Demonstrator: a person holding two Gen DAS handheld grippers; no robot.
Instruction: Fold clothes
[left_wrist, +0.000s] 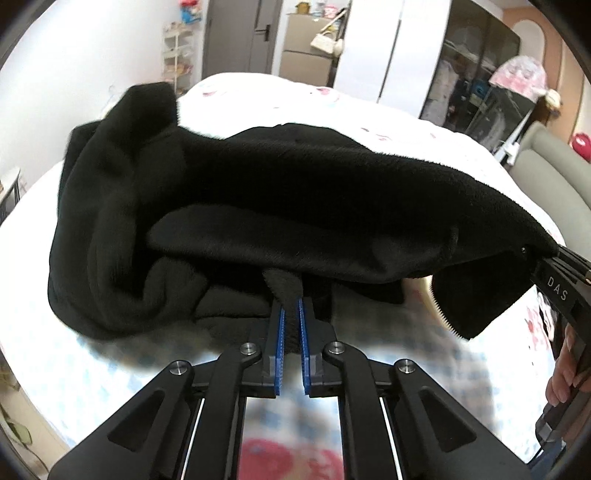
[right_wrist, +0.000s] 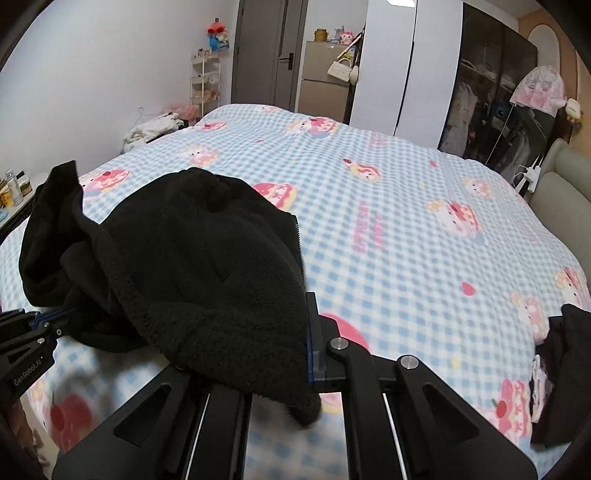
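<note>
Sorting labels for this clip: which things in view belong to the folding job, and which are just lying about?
Part of the job:
black fleece garment
left tool, shut on it
right tool, gripping its edge
bed cover beneath it

Just lying about:
white clothes pile
dark cloth at the bed's edge
white handbag

The left gripper (left_wrist: 290, 314) is seen pinched shut on a fold of black fleece (left_wrist: 258, 206). The right gripper (right_wrist: 295, 332) appears closed on the same fabric, though one finger is covered. A hand (left_wrist: 567, 373) is wrapped around the right handle.
</note>
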